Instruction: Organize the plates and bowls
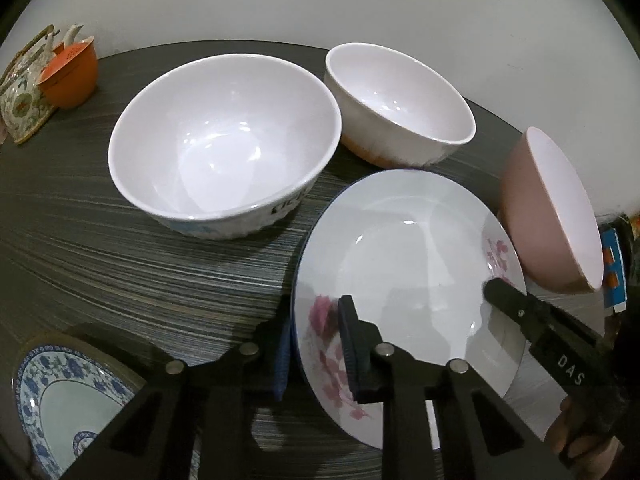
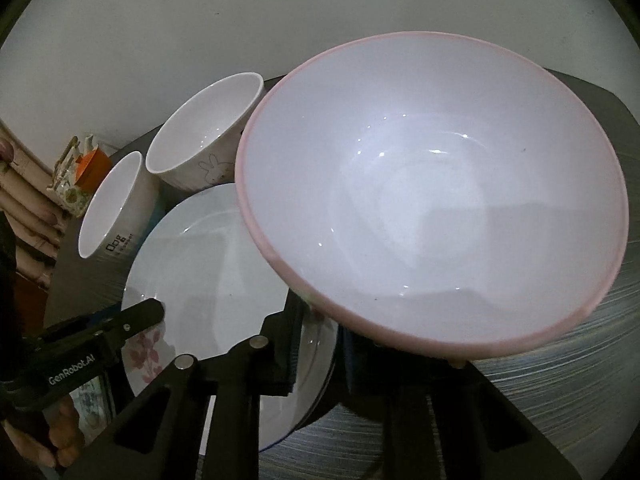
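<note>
My left gripper (image 1: 316, 352) is shut on the rim of a white plate with pink flowers (image 1: 404, 264) and holds it tilted above the table. My right gripper (image 2: 320, 340) is shut on the rim of a pink bowl (image 2: 432, 200), tilted in the air to the right of the plate; the bowl also shows in the left wrist view (image 1: 548, 216). The flowered plate shows in the right wrist view (image 2: 208, 264), with the left gripper's finger (image 2: 132, 320) on its near edge. A large white bowl (image 1: 224, 144) and a smaller white bowl (image 1: 400, 104) stand upright at the back.
A blue-patterned plate (image 1: 60, 400) lies at the near left of the dark striped table (image 1: 120, 272). An orange cup (image 1: 72, 76) and a patterned teapot (image 1: 24, 92) stand at the far left. A white wall runs behind the table.
</note>
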`<move>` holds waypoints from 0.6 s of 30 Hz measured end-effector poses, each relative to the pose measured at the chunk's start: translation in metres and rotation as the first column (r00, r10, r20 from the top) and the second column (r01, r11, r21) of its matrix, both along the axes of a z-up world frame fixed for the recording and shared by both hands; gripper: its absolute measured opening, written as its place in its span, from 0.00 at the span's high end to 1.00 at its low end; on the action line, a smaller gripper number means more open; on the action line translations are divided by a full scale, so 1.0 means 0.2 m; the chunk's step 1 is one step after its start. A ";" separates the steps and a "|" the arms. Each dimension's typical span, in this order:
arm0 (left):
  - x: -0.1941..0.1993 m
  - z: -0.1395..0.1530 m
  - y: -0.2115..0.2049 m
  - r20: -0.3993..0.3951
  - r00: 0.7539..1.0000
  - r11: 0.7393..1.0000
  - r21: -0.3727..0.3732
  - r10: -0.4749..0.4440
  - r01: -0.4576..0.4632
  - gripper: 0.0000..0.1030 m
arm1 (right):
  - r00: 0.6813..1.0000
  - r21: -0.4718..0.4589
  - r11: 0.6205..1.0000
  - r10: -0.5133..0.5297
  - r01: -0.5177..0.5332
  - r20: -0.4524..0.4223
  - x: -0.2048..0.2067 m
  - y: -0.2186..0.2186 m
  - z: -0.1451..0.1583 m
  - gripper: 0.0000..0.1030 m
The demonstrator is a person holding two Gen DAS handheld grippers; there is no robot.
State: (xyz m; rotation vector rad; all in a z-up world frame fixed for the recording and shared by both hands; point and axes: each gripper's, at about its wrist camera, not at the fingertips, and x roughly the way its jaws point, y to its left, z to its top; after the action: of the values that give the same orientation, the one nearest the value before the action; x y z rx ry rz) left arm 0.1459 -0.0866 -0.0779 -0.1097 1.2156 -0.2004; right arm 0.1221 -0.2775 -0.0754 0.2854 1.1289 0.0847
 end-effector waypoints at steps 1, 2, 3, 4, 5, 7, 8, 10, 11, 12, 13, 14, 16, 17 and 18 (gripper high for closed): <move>0.00 0.00 0.00 -0.005 1.000 1.000 0.001 -0.001 0.001 0.79 | 1.000 -0.001 1.000 0.001 -0.001 -0.001 0.00 0.00 0.00 0.84; 0.00 0.00 0.00 -0.010 1.000 1.000 0.002 -0.002 0.002 0.79 | 1.000 0.001 1.000 0.003 -0.003 -0.005 -0.01 0.00 0.00 0.84; -0.01 0.01 -0.03 -0.015 1.000 1.000 0.002 -0.004 0.004 0.79 | 1.000 0.005 1.000 0.004 -0.004 -0.009 -0.01 0.00 0.00 0.85; -0.03 0.01 -0.03 -0.016 1.000 1.000 0.003 -0.006 0.006 0.79 | 1.000 0.006 1.000 0.006 -0.006 -0.013 -0.01 0.00 0.00 0.85; -0.04 0.01 -0.03 -0.017 1.000 1.000 0.004 -0.007 0.007 0.79 | 1.000 0.007 1.000 0.008 -0.008 -0.019 -0.02 0.01 0.00 0.85; -0.06 0.01 -0.04 -0.023 1.000 1.000 0.004 -0.013 0.013 0.79 | 1.000 0.004 1.000 0.006 -0.006 -0.026 -0.03 0.01 0.00 0.85; -0.08 0.01 -0.05 -0.027 1.000 1.000 0.005 -0.015 0.015 0.79 | 1.000 0.006 1.000 0.003 -0.002 -0.031 -0.05 0.00 0.00 0.85; -0.11 0.01 -0.05 -0.035 0.999 1.000 0.006 -0.018 0.018 0.79 | 0.999 0.012 1.000 -0.002 0.002 -0.043 -0.06 0.01 0.00 0.85; -0.12 0.01 -0.04 -0.038 0.999 1.000 0.005 -0.019 0.019 0.79 | 0.999 0.014 1.000 -0.003 0.004 -0.048 -0.07 0.01 0.00 0.85; -0.15 0.01 -0.06 -0.040 0.999 1.000 0.006 -0.023 0.024 0.79 | 0.998 0.015 1.000 -0.003 0.004 -0.055 -0.09 0.01 0.00 0.85; -0.17 0.01 -0.06 -0.041 0.999 1.000 0.007 -0.026 0.027 0.79 | 0.998 0.013 1.000 -0.003 0.004 -0.062 -0.11 0.01 0.00 0.85; -0.19 0.01 -0.06 -0.043 0.999 1.000 0.007 -0.029 0.029 0.79 | 0.998 0.011 1.000 -0.003 0.003 -0.069 -0.12 0.01 0.01 0.85; -0.22 0.01 -0.07 -0.047 0.998 0.999 0.010 -0.034 0.035 0.79 | 0.997 0.011 1.000 -0.003 0.003 -0.081 -0.12 0.05 0.00 0.84; -0.25 0.01 -0.07 -0.049 0.998 0.999 0.011 -0.036 0.037 0.79 | 0.996 0.012 1.000 -0.003 0.004 -0.090 -0.13 0.06 0.00 0.84; -0.26 0.01 -0.07 -0.052 0.998 0.999 0.011 -0.038 0.038 0.79 | 0.995 0.013 1.000 -0.004 0.006 -0.098 -0.15 0.07 0.00 0.84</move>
State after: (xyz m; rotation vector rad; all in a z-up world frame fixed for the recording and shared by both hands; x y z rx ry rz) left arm 0.0946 -0.1009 -0.0765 -0.0815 1.2712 -0.2243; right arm 0.0930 -0.2639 -0.0754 0.3071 1.2250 0.0748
